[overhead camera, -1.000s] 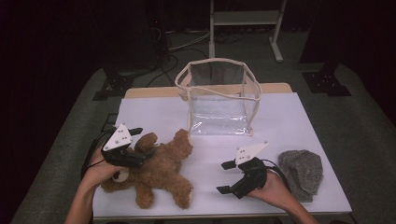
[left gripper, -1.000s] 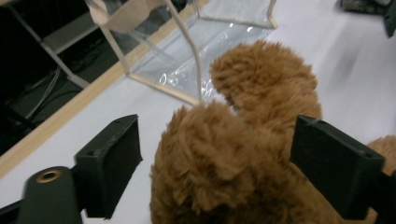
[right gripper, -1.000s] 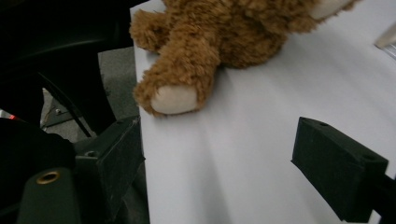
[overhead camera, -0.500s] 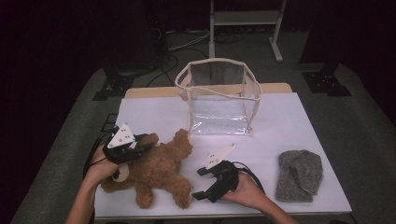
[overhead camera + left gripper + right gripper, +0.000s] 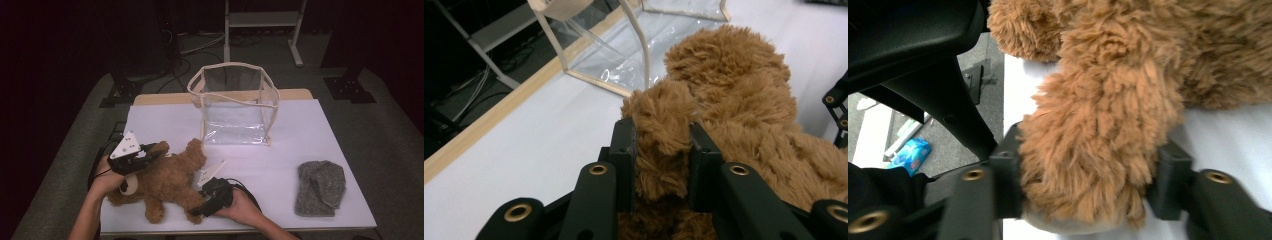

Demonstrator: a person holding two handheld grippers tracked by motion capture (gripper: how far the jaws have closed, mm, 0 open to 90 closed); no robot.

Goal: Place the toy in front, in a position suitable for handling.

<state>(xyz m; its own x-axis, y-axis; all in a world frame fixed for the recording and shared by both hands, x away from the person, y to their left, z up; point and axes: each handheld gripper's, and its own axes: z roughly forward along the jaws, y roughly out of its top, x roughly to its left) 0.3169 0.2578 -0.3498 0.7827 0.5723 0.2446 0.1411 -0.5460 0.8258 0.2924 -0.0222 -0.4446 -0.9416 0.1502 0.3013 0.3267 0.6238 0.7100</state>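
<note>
fur bulges between the left gripper point(image 5: 663, 165) fingers, clamped on a limb of the teddy bear point(image 5: 167, 181). right gripper point(image 5: 1088, 182) has just been closing, its pads now squeezing a leg. probably a two-point hold for lifting it into the clear bag point(image 5: 235, 105) beyond. high view adds a grey hat point(image 5: 320, 187), well apart.

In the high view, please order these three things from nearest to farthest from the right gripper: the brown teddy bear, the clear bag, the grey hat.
Measured from the right gripper:
1. Teddy bear: a leg lies between the jaws, at the table's front left.
2. Grey hat: on the table's right side.
3. Clear bag: upright toward the back middle; only slightly farther than the hat.
</note>
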